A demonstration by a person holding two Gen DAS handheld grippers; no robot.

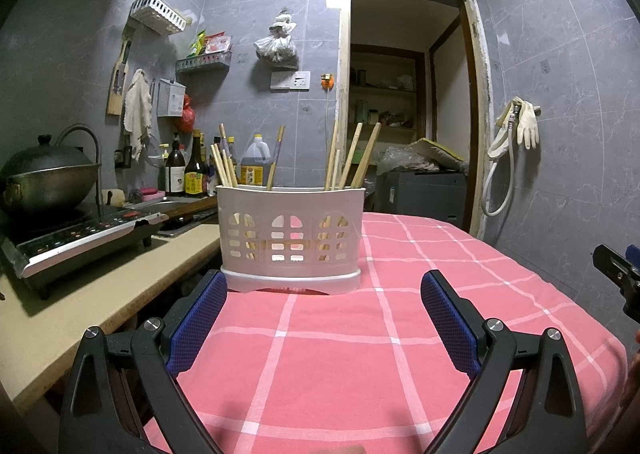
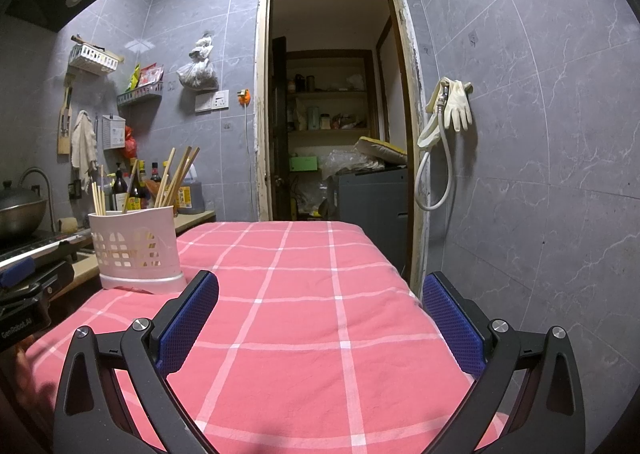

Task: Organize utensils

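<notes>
Evidently sorted by compartment, the chopsticks [image 1: 356, 158] stand upright in the white holder [image 1: 290, 238], so both the left gripper [image 1: 324, 286] and right gripper [image 2: 320, 286] hover spread wide and empty.

Chopsticks [image 1: 356, 158] stand in holder [image 1: 290, 238] on table [image 1: 320, 354], beside counter [image 1: 100, 286].

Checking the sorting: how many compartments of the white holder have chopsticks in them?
2. In the white holder, one chopstick bunch stands in the left compartment, another in the right; the middle looks empty, though short pieces may be hidden.
</notes>
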